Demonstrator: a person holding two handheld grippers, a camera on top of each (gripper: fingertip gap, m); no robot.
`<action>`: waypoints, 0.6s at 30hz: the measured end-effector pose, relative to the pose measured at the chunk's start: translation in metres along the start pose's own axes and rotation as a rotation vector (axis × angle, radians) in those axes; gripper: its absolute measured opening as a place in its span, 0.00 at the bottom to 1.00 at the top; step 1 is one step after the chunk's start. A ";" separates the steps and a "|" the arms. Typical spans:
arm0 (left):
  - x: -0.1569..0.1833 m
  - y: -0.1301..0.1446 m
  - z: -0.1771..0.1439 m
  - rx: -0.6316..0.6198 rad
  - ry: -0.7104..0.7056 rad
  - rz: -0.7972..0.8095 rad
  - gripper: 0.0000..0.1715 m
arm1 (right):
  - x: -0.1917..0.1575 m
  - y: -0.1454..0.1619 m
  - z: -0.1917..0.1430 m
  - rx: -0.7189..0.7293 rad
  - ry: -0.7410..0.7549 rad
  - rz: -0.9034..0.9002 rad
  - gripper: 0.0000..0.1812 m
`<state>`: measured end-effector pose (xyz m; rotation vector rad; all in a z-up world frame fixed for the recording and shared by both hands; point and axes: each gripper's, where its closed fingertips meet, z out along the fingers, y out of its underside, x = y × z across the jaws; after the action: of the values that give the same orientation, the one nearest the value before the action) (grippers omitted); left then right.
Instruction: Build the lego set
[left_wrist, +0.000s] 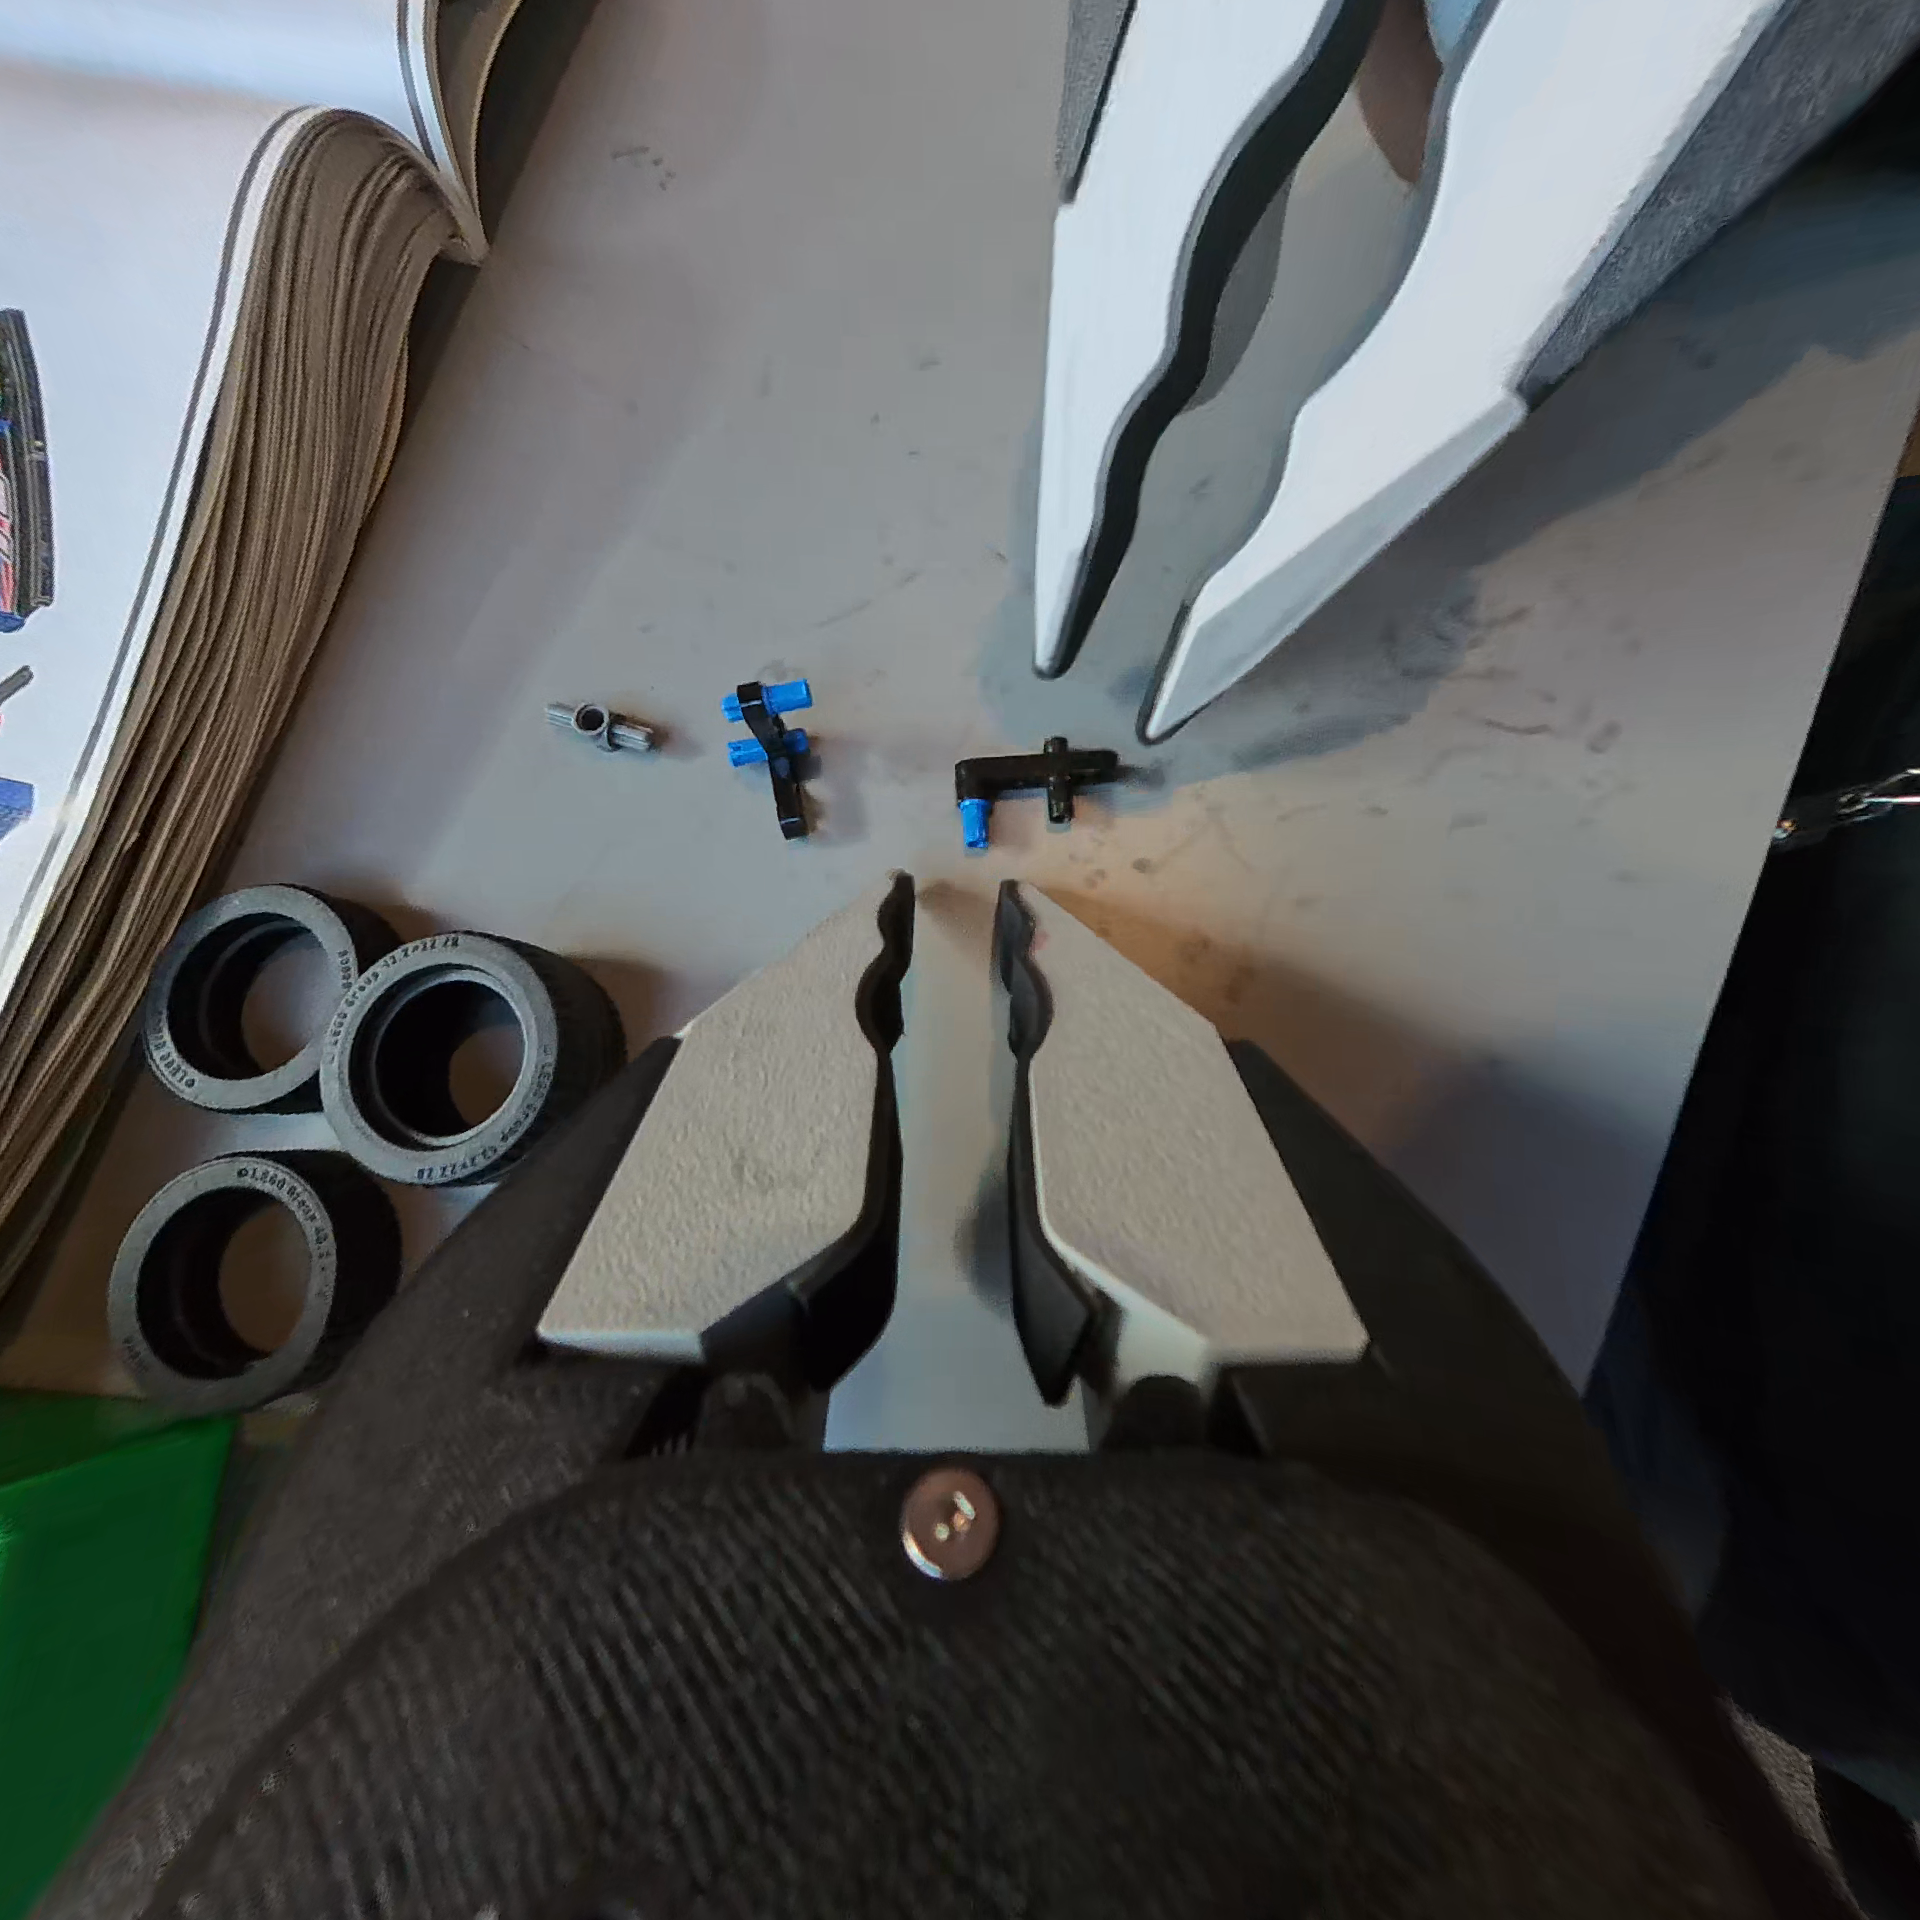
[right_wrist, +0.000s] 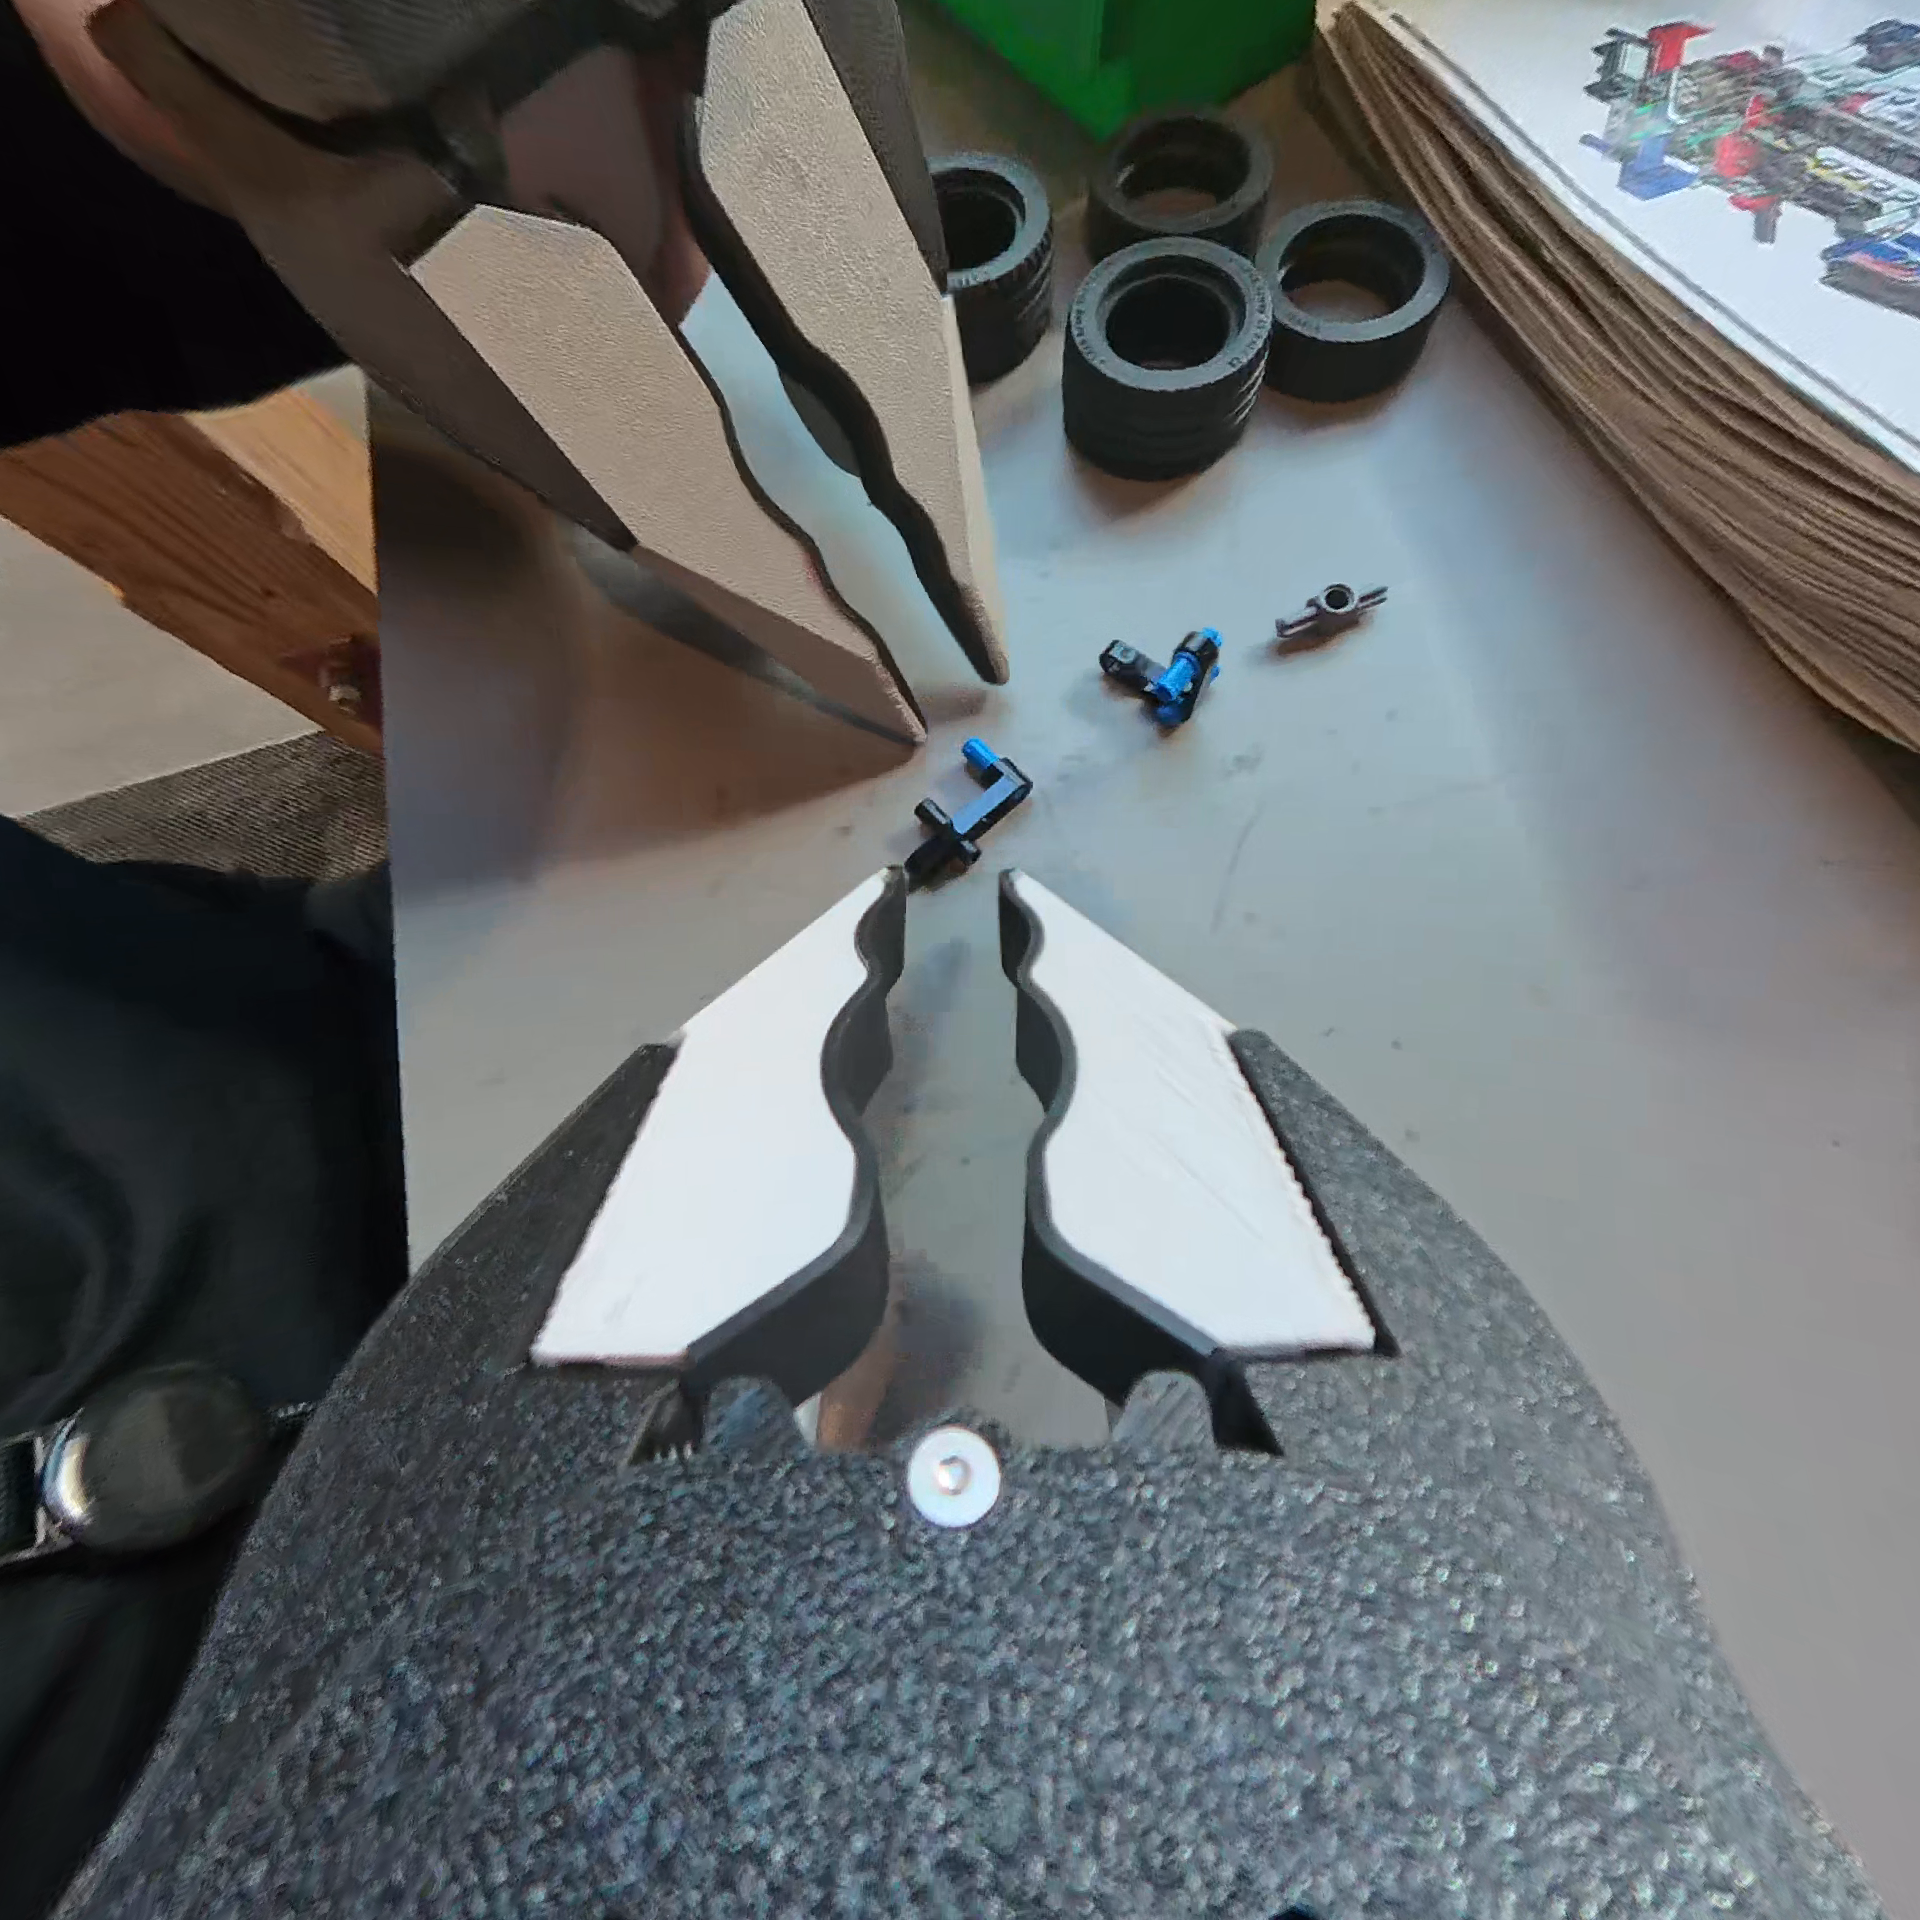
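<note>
We see the grey tabletop (right_wrist: 1455, 1039) ending in a straight edge on our left in the right wrist view, just behind the left tongs, with a wooden beam (right_wrist: 208, 520) below it. The far side is hemmed by a thick open instruction book (right_wrist: 1662, 364), four black tyres (right_wrist: 1169, 353) and a green box (right_wrist: 1112, 42); the middle strip is open.

Both tongs are spread and hold nothing. The left tongs (left_wrist: 951, 894) and the right tongs (right_wrist: 951, 883) point at each other, tips near. Between them lies the black bent piece with one blue pin (right_wrist: 971, 810), its black end just beside the right tongs' tip. Farther towards the book lie a black piece with two blue pins (left_wrist: 774, 753) and a small grey connector (left_wrist: 601, 724), each apart.
</note>
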<state>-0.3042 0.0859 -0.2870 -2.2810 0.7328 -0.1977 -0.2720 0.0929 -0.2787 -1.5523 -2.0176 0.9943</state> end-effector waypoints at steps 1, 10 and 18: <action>0.000 -0.001 0.001 0.004 0.002 -0.003 0.08 | -0.001 0.001 0.003 -0.013 0.011 -0.011 0.10; 0.000 -0.008 0.008 0.037 0.007 0.001 0.05 | -0.027 0.000 0.011 -0.012 -0.069 -0.044 0.08; -0.009 -0.002 0.001 0.042 -0.012 -0.012 0.09 | -0.012 -0.004 0.002 0.027 -0.040 -0.012 0.08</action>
<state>-0.3106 0.0921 -0.2857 -2.2449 0.7027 -0.2027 -0.2720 0.0804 -0.2760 -1.5167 -2.0289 1.0517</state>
